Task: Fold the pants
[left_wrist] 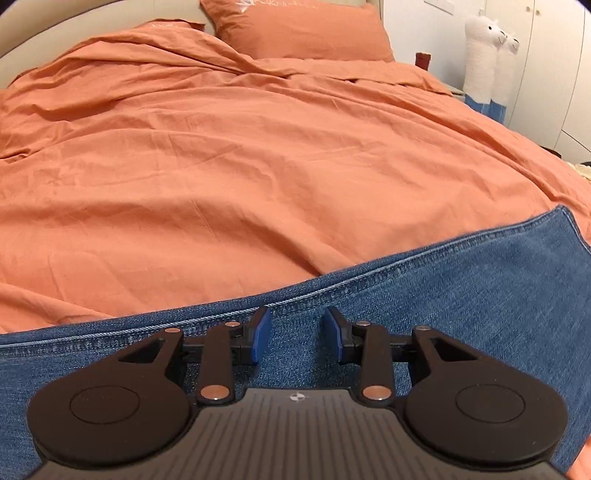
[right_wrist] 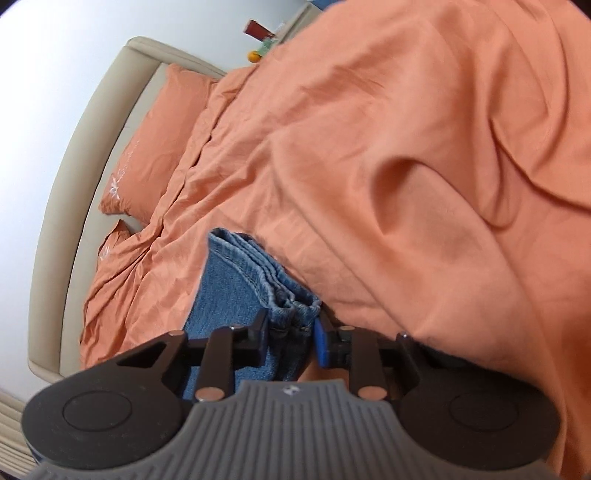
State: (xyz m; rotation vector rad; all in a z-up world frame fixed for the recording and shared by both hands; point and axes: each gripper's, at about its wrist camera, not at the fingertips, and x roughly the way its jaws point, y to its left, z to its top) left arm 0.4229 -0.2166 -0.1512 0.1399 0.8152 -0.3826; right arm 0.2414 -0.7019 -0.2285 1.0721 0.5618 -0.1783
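On the near edge of the orange duvet lie the blue jeans. The left gripper hovers over the denim, jaws parted and empty. The right gripper pinches their bunched hem narrowly.

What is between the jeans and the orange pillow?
Only rumpled orange duvet. In the left wrist view it fills the whole stretch from the jeans up to the pillow, with nothing else lying on it.
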